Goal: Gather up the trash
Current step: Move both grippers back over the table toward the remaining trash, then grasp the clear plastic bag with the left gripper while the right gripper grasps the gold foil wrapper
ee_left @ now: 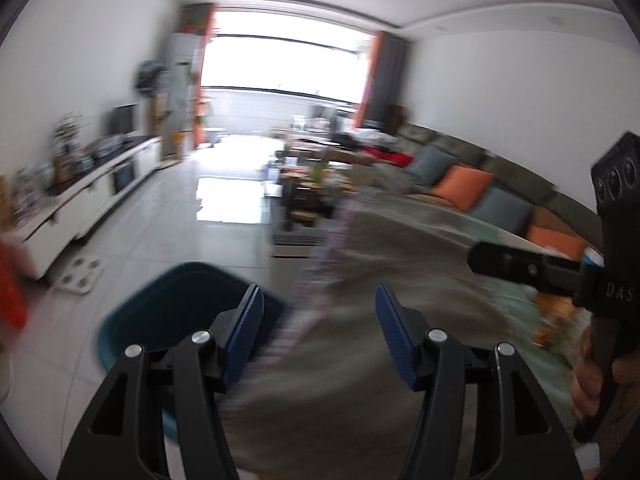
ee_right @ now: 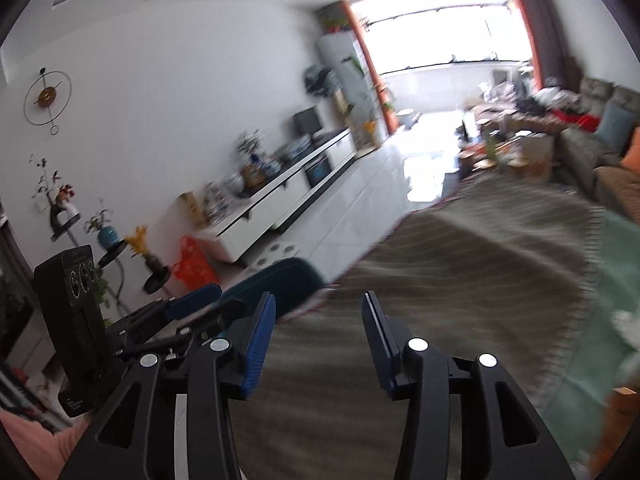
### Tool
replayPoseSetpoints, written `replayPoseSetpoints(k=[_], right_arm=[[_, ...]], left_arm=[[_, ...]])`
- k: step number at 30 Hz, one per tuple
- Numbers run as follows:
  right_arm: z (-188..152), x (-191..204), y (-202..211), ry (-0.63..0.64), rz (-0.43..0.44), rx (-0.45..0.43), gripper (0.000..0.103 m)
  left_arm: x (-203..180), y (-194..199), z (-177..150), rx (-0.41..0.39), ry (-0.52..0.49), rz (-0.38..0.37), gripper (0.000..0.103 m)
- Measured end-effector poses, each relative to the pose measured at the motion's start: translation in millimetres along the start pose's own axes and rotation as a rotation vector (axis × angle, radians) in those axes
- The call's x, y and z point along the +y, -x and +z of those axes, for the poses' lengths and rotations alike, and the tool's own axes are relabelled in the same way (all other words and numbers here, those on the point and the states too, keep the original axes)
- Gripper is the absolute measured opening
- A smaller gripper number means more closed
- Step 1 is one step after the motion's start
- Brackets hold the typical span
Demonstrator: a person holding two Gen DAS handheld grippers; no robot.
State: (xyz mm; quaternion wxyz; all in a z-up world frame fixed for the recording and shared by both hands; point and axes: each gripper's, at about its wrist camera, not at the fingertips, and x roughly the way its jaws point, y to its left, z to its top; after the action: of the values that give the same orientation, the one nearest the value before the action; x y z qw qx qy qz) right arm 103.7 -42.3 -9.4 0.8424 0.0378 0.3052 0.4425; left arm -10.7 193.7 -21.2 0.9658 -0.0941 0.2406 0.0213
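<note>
Above the striped rug point(ee_right: 460, 264), both hand-held grippers point(ee_left: 319, 304) point(ee_right: 319, 312) gape wide, empty.

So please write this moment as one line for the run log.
left tongs: open, holding nothing | right tongs: open, holding nothing | teal bin: on floor beside striped cloth | view: blurred

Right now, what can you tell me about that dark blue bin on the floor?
The teal bin is a dark blue-green tub that looks like plastic, with a rounded rim and an open top. It stands on the pale tiled floor, right at the edge of the grey striped rug. It is blurred and half hidden behind the gripper fingers, so its contents cannot be seen. Neither gripper touches it.
</note>
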Motion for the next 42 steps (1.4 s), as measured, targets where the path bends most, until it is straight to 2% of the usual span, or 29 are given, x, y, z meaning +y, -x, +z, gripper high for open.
replayPoseSetpoints(k=[4, 9, 14, 20, 25, 30, 31, 35, 39, 40, 42], right_arm=[[-11.7, -19.4, 47.9, -0.018, -0.108, -0.060, 0.048], [-28.2, -45.8, 101.6, -0.047, -0.284, -0.123, 0.048], [-40.9, -76.2, 135.6, -0.083, -0.423, -0.163, 0.048], [-54.3, -115.7, 152.9, -0.159, -0.499, -0.169, 0.049], [-62.9, -128.7, 151.5, -0.174, -0.519, -0.149, 0.049], [-70.0, -137.2, 146.7, -0.181, -0.521, -0.128, 0.049], [-70.2, -137.3, 145.5, -0.179, -0.520, -0.126, 0.049], [-70.5, -137.9, 142.2, -0.174, -0.515, -0.118, 0.048], [-71.1, -135.2, 142.7, -0.181, -0.510, -0.112, 0.034], [-70.4, -135.0, 143.0, -0.183, -0.512, -0.111, 0.030], [-70.4, -136.0, 145.0, -0.191, -0.503, -0.112, 0.029]], left_arm=[[-55.4, -12.0, -7.7, 0.032, -0.084, -0.149, 0.059], [-113.0, -27.0, -18.6, 0.096, -0.153, -0.316, 0.059], [-155.1, -35.0, -30.7, 0.149, -0.200, -0.427, 0.059], [-189.5, -42.6, -42.7, 0.216, -0.238, -0.516, 0.059], [-205.8, -53.8, -46.5, 0.278, -0.231, -0.578, 0.059], [-214.9, -61.5, -51.1, 0.315, -0.231, -0.609, 0.057], [-216.7, -64.2, -52.1, 0.320, -0.230, -0.610, 0.056], [-218.7, -72.9, -53.3, 0.342, -0.214, -0.628, 0.037], [-216.4, -80.4, -54.3, 0.359, -0.195, -0.651, 0.011], [-215.9, -81.0, -54.5, 0.357, -0.195, -0.652, 0.009], [-214.2, -78.9, -54.2, 0.343, -0.201, -0.650, 0.008]])
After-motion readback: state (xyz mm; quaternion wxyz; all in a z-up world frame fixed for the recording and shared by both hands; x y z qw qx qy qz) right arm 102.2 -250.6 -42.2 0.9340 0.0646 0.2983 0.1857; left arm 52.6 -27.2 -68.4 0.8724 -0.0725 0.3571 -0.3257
